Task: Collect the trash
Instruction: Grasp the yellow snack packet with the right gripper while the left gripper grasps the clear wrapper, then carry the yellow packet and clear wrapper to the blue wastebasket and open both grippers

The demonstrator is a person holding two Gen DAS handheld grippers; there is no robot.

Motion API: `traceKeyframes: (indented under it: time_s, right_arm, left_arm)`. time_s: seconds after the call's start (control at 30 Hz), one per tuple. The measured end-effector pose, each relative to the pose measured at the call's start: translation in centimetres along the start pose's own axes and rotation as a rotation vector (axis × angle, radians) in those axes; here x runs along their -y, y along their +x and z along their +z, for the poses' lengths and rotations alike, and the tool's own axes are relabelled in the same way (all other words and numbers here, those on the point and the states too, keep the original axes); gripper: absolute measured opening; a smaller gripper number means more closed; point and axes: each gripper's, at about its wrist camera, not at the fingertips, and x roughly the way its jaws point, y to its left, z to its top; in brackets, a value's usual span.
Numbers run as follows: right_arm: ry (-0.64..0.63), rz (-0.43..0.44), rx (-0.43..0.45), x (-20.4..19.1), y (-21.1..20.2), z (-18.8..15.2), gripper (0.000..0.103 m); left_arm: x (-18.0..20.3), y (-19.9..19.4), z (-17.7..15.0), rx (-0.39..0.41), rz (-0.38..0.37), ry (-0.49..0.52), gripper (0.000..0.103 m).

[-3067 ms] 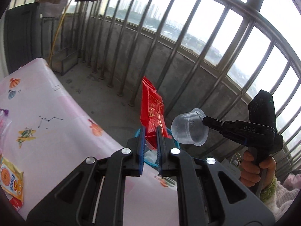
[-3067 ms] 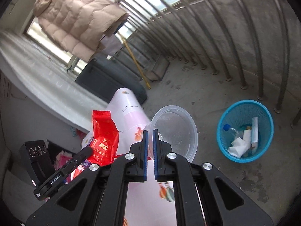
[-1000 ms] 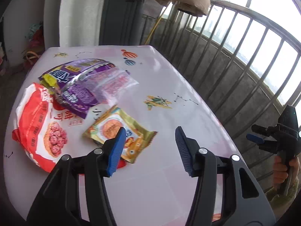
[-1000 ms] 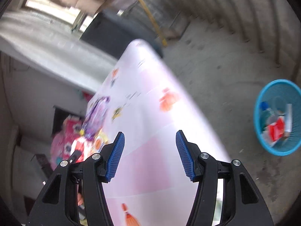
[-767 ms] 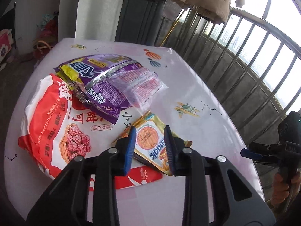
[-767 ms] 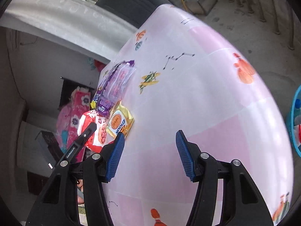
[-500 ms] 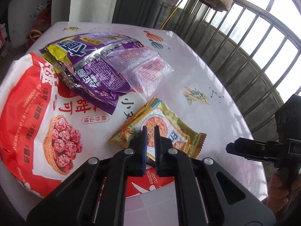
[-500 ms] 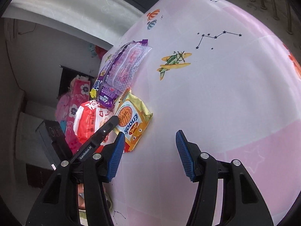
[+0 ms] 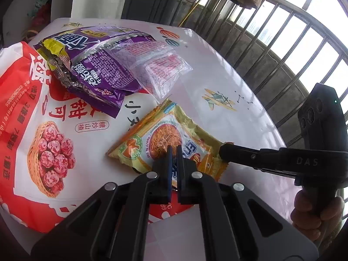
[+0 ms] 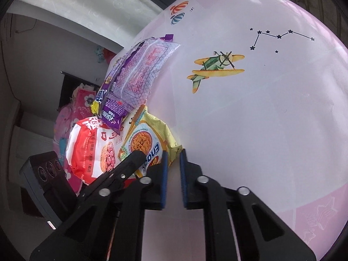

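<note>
Two cameras split the scene: only the left wrist view shows the balcony railing (image 9: 282,50), only the right the table's (image 10: 261,119) airplane print close up. Crinkled and glossy, the yellow snack packet (image 9: 165,139) lies flat near the table's near edge, partly on a big red bag (image 9: 32,117), long axis running toward the railing side. Left gripper (image 9: 173,152) is pinched narrow on the packet's near edge. Right gripper (image 10: 173,158) stands slightly parted at its corner; grip unclear.

Bare table (image 10: 271,113) lies right of the yellow snack packet (image 9: 174,134); wrappers crowd its left.
</note>
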Motion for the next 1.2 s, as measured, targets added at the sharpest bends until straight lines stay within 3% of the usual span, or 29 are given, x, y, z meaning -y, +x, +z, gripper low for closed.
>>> traceKeyframes:
  time_s: [0.17,0.3,0.47,0.7,0.8,0.93,1.2]
  right_arm:
    - [-0.029,-0.032,0.049,0.1,-1.3,-0.1,0.004]
    - [-0.022,-0.056,0.101,1.2,-3.0,0.3,0.004]
    - [0.025,-0.083,0.157,3.6,-4.7,0.9,0.004]
    - [0.085,-0.062,0.202,6.2,-5.7,1.4,0.004]
    - [0.106,-0.05,0.211,7.1,-5.8,1.3,0.004]
    - [0.121,-0.033,0.221,7.8,-6.0,1.3,0.004]
    - [0.151,-0.001,0.234,9.0,-7.0,1.2,0.004]
  left_arm:
    - [0.2,-2.0,0.9,0.069,0.005,0.001,0.003]
    - [-0.4,-1.9,2.6,0.072,0.062,-0.058,0.01]
    - [-1.4,-0.4,4.3,0.067,0.098,-0.169,0.033]
    - [-1.6,2.6,5.4,0.082,0.16,-0.242,0.033]
    - [-1.2,3.1,5.7,0.104,0.21,-0.249,0.03]
    - [-1.0,3.6,6.0,0.123,0.272,-0.247,0.004]
    - [0.9,1.1,4.9,0.158,0.195,-0.189,0.0]
